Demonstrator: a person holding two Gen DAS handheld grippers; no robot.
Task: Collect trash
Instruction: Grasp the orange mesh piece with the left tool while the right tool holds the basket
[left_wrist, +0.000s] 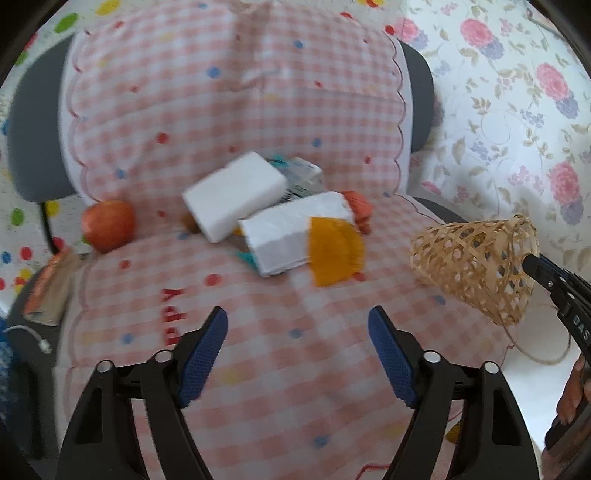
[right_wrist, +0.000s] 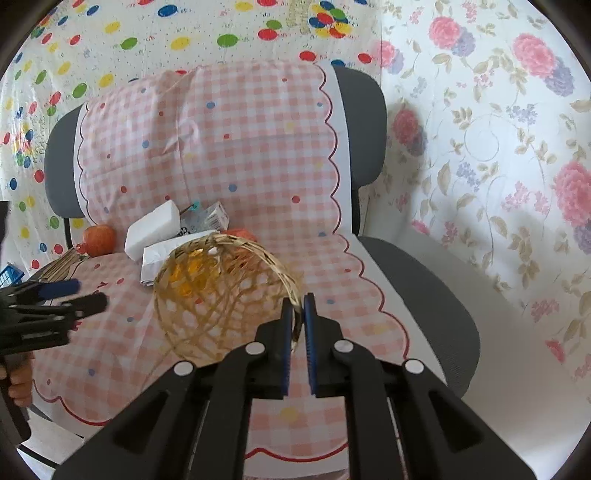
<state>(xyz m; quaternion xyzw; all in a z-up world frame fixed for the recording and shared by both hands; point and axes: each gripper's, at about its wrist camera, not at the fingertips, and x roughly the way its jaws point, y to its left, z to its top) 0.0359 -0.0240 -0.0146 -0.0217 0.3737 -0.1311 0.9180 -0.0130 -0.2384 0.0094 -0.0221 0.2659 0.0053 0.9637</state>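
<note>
A pile of trash lies on the chair seat: a white foam block (left_wrist: 232, 195), a white tissue pack (left_wrist: 291, 232), an orange piece (left_wrist: 334, 254), a small printed carton (left_wrist: 304, 175) and an orange wrapper (left_wrist: 358, 208). My left gripper (left_wrist: 297, 332) is open and empty, just short of the pile. My right gripper (right_wrist: 298, 306) is shut on the rim of a woven bamboo basket (right_wrist: 221, 291), held tilted over the seat, right of the pile. The basket also shows in the left wrist view (left_wrist: 476, 269).
A red apple (left_wrist: 109, 223) sits left of the pile. The chair (right_wrist: 413, 273) is draped in a pink checked cloth (left_wrist: 236, 92). A flat paper packet (left_wrist: 50, 288) and a white cable (left_wrist: 33, 336) lie at the seat's left edge. Floral sheets hang behind.
</note>
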